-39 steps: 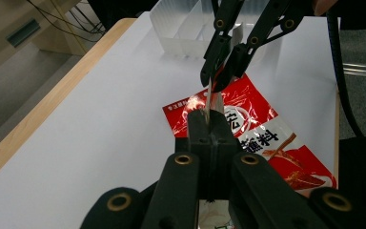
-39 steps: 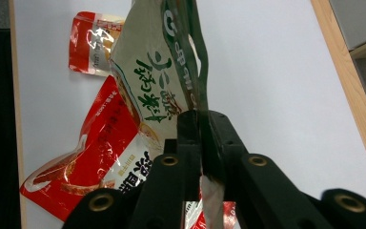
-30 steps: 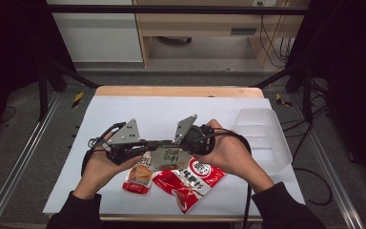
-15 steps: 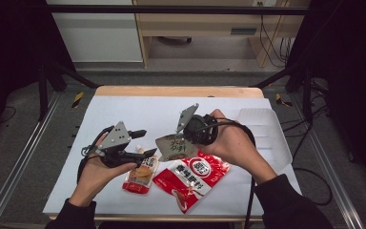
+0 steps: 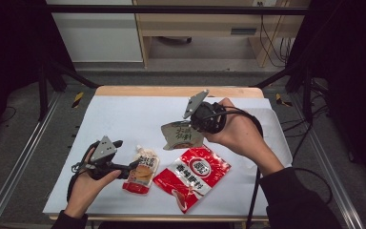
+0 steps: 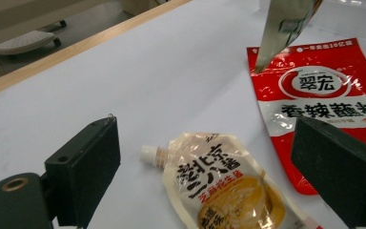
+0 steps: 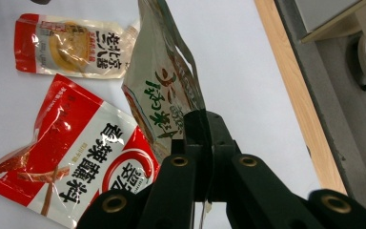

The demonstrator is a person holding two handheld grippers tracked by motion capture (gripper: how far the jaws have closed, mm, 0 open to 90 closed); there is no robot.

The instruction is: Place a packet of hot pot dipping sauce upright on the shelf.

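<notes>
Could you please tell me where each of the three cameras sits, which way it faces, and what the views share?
High view: above the person's side, facing forward and down on the table; both forearms, left gripper, right gripper.
Left gripper view: on the left gripper, facing across the table at the spouted pouch; open jaws.
Right gripper view: on the right gripper, looking down; jaws clamp the green-lettered pouch.
Shared: all show the red packet.

Black two-jaw grippers are carried, the left gripper (image 5: 134,164) and the right gripper (image 5: 190,130) each topped by a grey three-cornered plate. Black cables trail from both. Brass-coloured screw holes are set in the jaw arms. Dark sleeves are worn.
</notes>
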